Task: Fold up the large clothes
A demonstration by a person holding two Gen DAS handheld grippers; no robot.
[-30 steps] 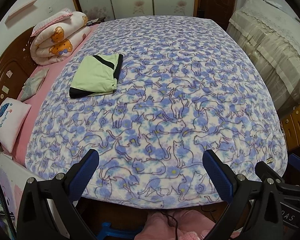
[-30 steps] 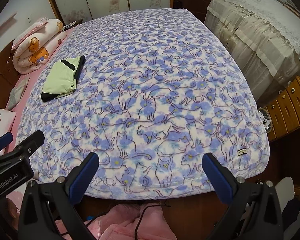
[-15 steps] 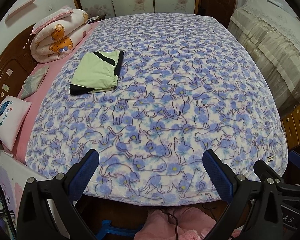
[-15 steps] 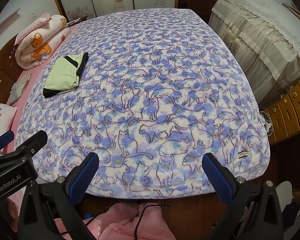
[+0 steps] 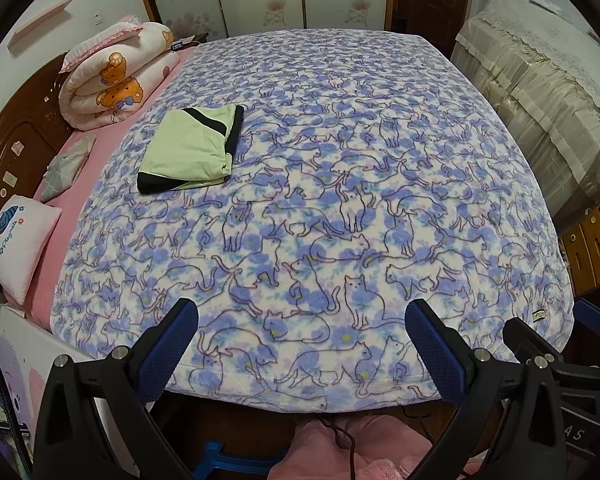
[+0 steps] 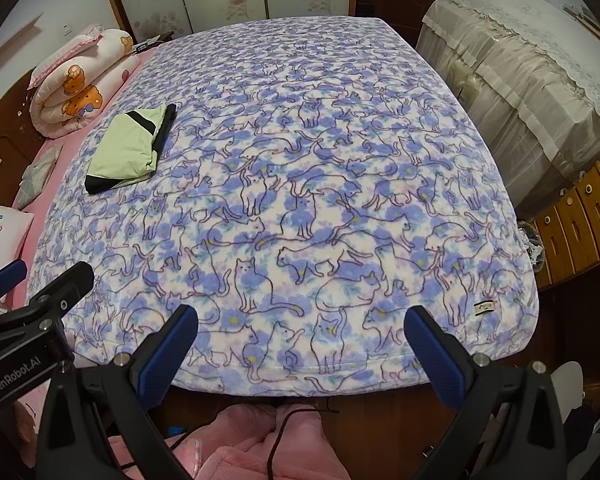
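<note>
- On the cat-print blanket (image 5: 340, 184) covering the bed, one folded green garment (image 5: 188, 148) lies toward the headboard side, well apart from both grippers.
- Left gripper (image 5: 300, 344) and right gripper (image 6: 300, 344) hover off the blanket's near edge, fingers spread wide, holding nothing.
- Risk: a clumsy reach across the blanket could drag it and undo the fold.
- Count: one garment, one blanket, two grippers.

Left gripper (image 5: 302, 320): jaws spread wide, blue-padded fingers (image 5: 168, 346) empty, held just off the near edge of the bed, level. Right gripper (image 6: 301, 322): jaws equally wide, nothing between the pads, same near edge, just beside the left, each visible at the side of the other's view.
</note>
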